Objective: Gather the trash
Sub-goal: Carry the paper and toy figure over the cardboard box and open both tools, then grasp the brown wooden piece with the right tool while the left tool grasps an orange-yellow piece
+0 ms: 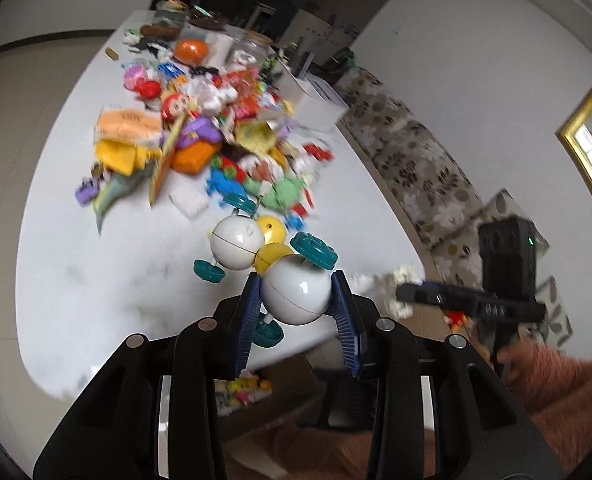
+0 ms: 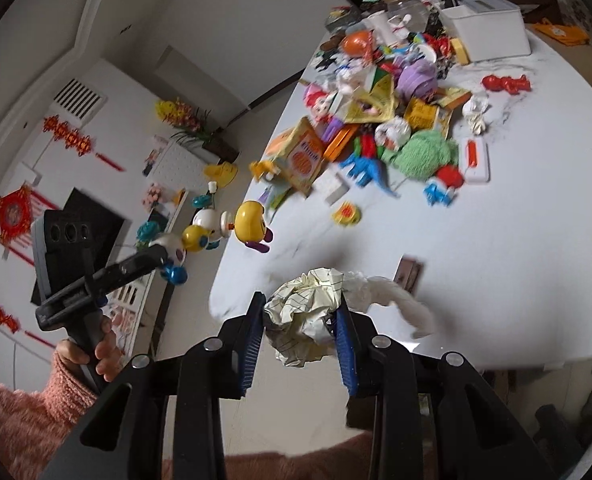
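A: Counting 2 tools: the left tool (image 1: 298, 292) is clamped on a ball-jointed toy (image 1: 271, 264) with 2 glossy white spheres, 2 yellow balls and 4 teal wheels.

B: And the trash?

A: 1 crumpled lined paper wad (image 2: 304, 312) sits pinched in the right tool (image 2: 300, 322), held over the white bench (image 2: 496, 264) at its near rounded edge. 1 heap of toys and wrappers (image 2: 380, 120) covers the far half; bare marble-like surface lies between.
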`<state>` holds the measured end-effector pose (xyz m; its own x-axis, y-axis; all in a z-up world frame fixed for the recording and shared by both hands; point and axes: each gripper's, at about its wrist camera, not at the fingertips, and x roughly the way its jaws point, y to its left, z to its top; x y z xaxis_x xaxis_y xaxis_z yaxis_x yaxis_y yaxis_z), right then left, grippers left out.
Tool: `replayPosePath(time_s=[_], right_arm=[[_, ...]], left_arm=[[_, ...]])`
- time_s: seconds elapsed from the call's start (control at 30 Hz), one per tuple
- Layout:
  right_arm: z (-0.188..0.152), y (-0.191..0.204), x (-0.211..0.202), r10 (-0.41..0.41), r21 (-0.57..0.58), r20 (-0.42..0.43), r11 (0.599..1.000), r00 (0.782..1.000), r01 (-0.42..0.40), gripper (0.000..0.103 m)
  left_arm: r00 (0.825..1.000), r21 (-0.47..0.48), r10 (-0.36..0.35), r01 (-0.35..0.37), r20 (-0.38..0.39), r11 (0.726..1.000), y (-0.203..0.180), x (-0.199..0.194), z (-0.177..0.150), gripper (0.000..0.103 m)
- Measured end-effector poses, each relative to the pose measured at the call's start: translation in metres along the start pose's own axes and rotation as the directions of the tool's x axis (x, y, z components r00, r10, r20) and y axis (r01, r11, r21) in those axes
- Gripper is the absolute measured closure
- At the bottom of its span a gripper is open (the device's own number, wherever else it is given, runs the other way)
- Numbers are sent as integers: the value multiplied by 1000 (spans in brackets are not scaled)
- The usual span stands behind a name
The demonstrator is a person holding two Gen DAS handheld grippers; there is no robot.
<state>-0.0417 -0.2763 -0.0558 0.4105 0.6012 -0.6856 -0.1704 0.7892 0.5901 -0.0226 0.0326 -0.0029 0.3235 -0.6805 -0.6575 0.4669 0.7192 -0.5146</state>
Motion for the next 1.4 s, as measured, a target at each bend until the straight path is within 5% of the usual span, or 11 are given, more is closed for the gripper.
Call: replayPosePath(time_s=[0.23, 0.5, 0.63, 0.73, 0.83, 0.87, 0.9, 1.03, 1.17, 1.33, 1.4], right_arm=[[-45, 16, 1, -27, -27, -122, 999, 992, 24, 70], [-105, -30, 67, -149, -27, -285, 989, 947, 148, 70], [-145, -80, 130, -295, -84, -364, 955, 883, 284, 70], [-168, -114, 166, -386, -120, -407, 921, 828, 371, 70], [-184, -142, 188, -455, -123, -439, 885, 775, 450, 47], [-187, -148, 192, -464, -116, -449, 878, 764, 465, 35], [-190, -156, 196, -490, -118, -459, 860, 741, 496, 34], [-195, -158, 193, -498, -126, -487, 853, 717, 507, 33], [-181, -135, 171, -500, -158, -467, 859, 730, 487, 26], [-134, -83, 123, -495, -192, -335, 869, 802, 456, 16], [-106, -59, 99, -467, -169, -250, 884, 848, 437, 16]], left_arm=[[982, 48, 10, 0, -191, 999, -12, 12, -69, 68], [898, 31, 121, -120, -422, 992, 30, 121, -154, 68], [844, 13, 182, -203, -504, 979, 64, 193, -195, 68], [784, -4, 238, -294, -574, 956, 89, 243, -228, 68], [725, -5, 296, -382, -621, 924, 104, 270, -250, 65], [705, -14, 306, -409, -640, 912, 109, 276, -256, 60], [694, -15, 309, -419, -650, 908, 110, 280, -260, 43], [684, 15, 339, -433, -645, 901, 103, 280, -261, 36], [712, -9, 346, -444, -611, 896, 104, 257, -235, 36], [783, -30, 360, -433, -508, 901, 78, 197, -184, 32], [817, -35, 375, -432, -439, 901, 68, 168, -156, 31]])
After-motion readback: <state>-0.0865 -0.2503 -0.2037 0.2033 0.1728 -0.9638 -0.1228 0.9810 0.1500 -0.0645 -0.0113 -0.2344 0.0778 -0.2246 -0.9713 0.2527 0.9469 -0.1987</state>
